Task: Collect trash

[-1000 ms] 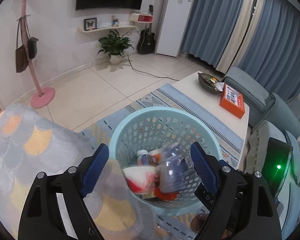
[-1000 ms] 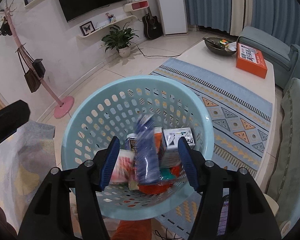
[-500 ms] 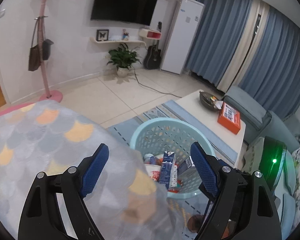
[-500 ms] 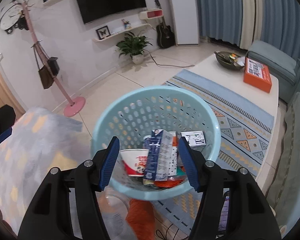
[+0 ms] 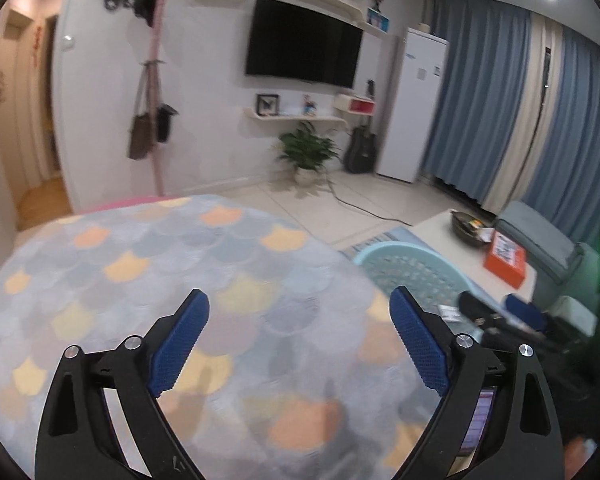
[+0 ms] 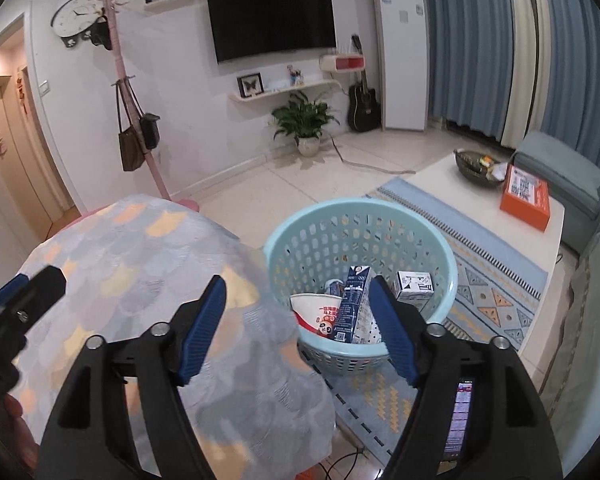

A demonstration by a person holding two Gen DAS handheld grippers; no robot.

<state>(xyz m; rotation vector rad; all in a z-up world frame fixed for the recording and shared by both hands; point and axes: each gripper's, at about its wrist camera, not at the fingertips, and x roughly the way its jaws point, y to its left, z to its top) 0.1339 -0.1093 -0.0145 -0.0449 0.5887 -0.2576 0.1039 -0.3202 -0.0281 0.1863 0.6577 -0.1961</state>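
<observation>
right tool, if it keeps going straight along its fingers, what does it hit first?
Most likely the edge of the patterned blanket, which fills the gap between the open right tool fingers. The blue basket of trash sits just right of that line, behind the right finger. Depth is hard to judge through the fisheye.

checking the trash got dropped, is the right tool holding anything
No, the right tool stands open with nothing between its pads, and the blue carton and paper cup sit inside the light blue basket.

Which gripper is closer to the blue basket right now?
Right. The right gripper hangs open beside the blue basket's near rim; the left gripper, open too, is farther off over the patterned cover.
</observation>
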